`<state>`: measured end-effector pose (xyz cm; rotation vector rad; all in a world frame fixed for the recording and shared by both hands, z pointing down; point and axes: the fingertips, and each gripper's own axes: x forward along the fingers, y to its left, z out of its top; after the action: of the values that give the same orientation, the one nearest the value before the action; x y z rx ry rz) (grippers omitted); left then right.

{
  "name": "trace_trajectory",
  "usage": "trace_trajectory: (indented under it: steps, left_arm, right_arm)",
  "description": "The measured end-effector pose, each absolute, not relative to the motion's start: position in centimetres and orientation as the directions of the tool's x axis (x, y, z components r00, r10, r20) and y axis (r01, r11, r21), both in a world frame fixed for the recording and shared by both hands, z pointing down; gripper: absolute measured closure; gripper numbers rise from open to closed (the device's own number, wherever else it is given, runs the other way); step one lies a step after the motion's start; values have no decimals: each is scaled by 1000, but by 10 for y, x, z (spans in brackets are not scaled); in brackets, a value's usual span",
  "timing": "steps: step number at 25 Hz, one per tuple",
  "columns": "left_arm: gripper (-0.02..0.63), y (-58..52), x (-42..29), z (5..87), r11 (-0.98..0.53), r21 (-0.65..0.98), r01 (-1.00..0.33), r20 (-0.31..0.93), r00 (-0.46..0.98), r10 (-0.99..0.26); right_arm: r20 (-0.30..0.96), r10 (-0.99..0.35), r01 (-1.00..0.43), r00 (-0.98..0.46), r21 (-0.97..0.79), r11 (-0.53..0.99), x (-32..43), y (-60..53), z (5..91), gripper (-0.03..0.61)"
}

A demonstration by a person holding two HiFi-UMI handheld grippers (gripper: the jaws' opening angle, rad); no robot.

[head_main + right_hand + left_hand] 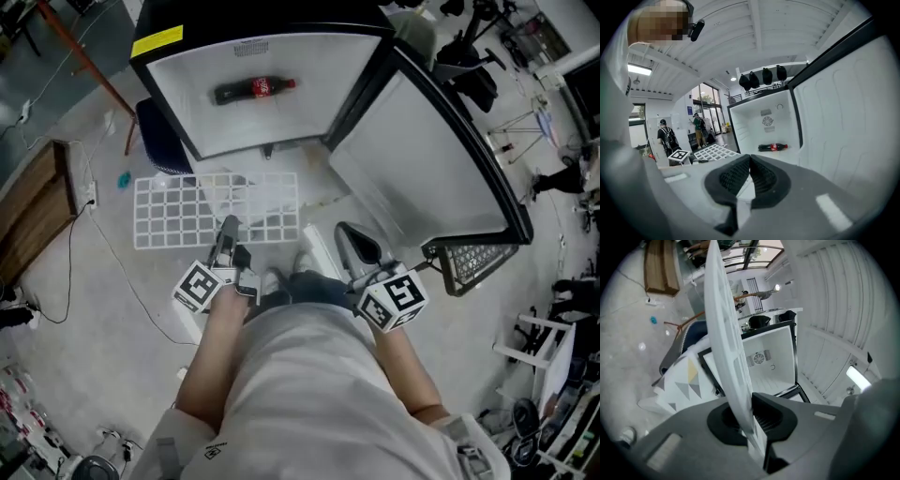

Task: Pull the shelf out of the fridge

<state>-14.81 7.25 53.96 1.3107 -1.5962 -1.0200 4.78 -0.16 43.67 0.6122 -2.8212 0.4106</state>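
Note:
The white grid shelf (202,208) is outside the fridge (267,94), in front of its open mouth and above the floor. My left gripper (228,230) is shut on the shelf's near edge. In the left gripper view the shelf (723,333) runs edge-on, clamped between the pads of the left gripper (746,420). My right gripper (350,234) hangs to the right of the shelf, apart from it. In its own view the right gripper (749,161) is shut with nothing in it. A cola bottle (255,89) lies inside the fridge.
The fridge door (427,164) stands open on the right, with a dark wire basket (473,262) by its near corner. A wooden board (37,206) and a cable lie on the floor at left. A dark seat (159,141) stands beside the fridge. People (665,136) stand far off.

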Motion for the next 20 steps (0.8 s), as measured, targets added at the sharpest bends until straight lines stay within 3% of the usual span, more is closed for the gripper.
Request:
trace_trajectory:
  steps: [6,20]
  left_arm:
    - [580,93,-171,516,278,783,-556,188,-215,-958]
    - [581,147,-218,431,493,374,-786,289,-406,-867]
  right_arm:
    - [255,-264,-320,-930,-213,923,15,-18,420,575]
    - [171,-6,-33,-985,-155,987,-72,-5,380,575]
